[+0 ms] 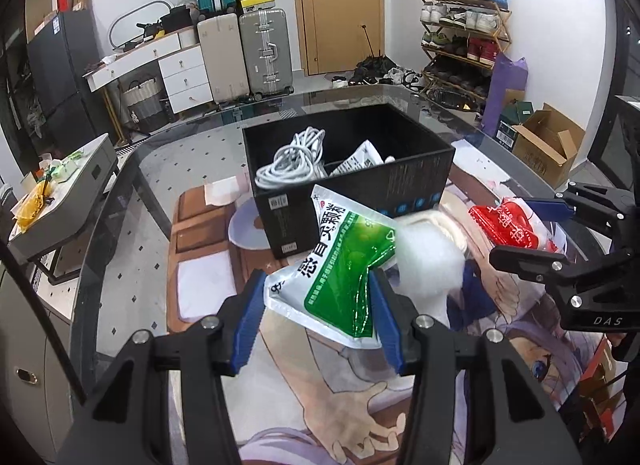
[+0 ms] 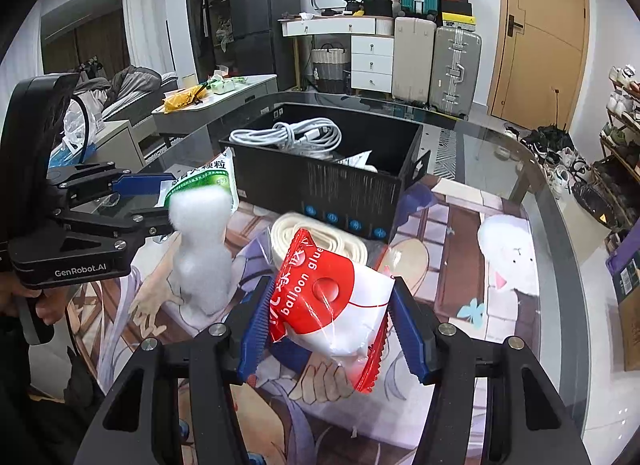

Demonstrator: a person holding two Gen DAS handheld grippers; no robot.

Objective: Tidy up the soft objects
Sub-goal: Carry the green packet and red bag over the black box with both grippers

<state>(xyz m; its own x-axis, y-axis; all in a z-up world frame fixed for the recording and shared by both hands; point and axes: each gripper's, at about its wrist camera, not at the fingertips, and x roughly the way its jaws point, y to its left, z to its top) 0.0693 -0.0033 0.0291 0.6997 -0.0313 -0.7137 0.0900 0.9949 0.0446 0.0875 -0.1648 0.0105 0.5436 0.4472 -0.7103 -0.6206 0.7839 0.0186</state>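
Right tongs (image 2: 326, 323) pinch a red "balloon glue" packet (image 2: 336, 305); left tongs (image 1: 316, 313) (branded GenRobot.AI) pinch a green sachet (image 1: 340, 261).

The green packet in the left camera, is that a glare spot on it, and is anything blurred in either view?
Left wrist view: yes, a bright glare patch sits on the green packet, and the cotton wad beside it looks smeared. Right wrist view: the red packet reads sharp; straight edges bow toward the rim from the fisheye.

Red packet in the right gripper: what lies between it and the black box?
In the right wrist view, a cream folded strap lies on the mat between the red packet and the black box.
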